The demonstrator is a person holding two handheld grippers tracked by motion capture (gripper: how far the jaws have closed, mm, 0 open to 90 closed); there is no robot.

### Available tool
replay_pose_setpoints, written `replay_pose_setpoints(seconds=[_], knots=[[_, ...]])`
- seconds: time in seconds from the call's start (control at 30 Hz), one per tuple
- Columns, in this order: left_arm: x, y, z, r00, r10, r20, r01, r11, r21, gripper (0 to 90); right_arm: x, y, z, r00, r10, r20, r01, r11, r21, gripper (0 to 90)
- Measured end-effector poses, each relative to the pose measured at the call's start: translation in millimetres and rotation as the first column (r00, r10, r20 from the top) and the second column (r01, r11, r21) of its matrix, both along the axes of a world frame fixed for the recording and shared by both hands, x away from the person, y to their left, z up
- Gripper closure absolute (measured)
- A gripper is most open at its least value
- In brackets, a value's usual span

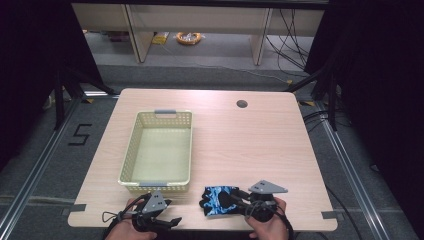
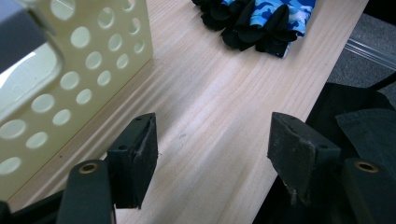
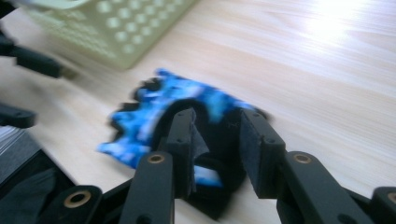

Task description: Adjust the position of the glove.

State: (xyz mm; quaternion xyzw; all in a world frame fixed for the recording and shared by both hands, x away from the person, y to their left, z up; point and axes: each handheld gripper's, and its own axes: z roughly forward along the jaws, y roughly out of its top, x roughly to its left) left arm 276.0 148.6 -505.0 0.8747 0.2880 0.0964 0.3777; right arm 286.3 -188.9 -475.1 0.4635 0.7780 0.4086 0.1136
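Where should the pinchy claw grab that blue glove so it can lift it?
Probably at the glove's black cuff end, coming from the right, where the right gripper already sits with that end between its jaws. The glove lies flat and floppy on the table, so a bunched edge is likely easier to pinch than the middle.

I see a light wooden table (image 1: 260, 145) with a round cable hole (image 1: 242, 104) near its far edge. A pale perforated basket (image 1: 131, 150) sits on its left half, and a blue camouflage glove (image 1: 216, 196) lies just right of it, near my edge.
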Motion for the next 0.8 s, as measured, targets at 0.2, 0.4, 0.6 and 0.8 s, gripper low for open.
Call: replay_pose_setpoints(seconds=[0.2,0.4,0.6,0.8], knots=[[4.4,-8.2,0.4,0.9997,-0.010,0.020,0.010,0.9999,-0.008,36.4,9.3,-24.0,-3.5,0.9977,-0.037,-0.056,0.039,0.999,0.032,65.9],[9.9,-27.9,1.7,0.9977,-0.052,0.044,0.053,0.9986,-0.003,40.7,19.8,-27.4,-13.0,0.9922,-0.024,-0.122,0.032,0.997,0.066,65.9],[20.0,-52.5,5.7,0.9912,-0.112,0.071,0.111,0.9937,0.008,45.7,27.1,-24.5,-19.8,0.9861,-0.013,-0.165,0.024,0.997,0.067,65.5],[25.8,-63.7,3.3,0.9871,-0.141,0.075,0.138,0.9894,0.043,48.5,28.9,-20.6,-24.1,0.9840,0.011,-0.178,0.004,0.996,0.085,64.7]])
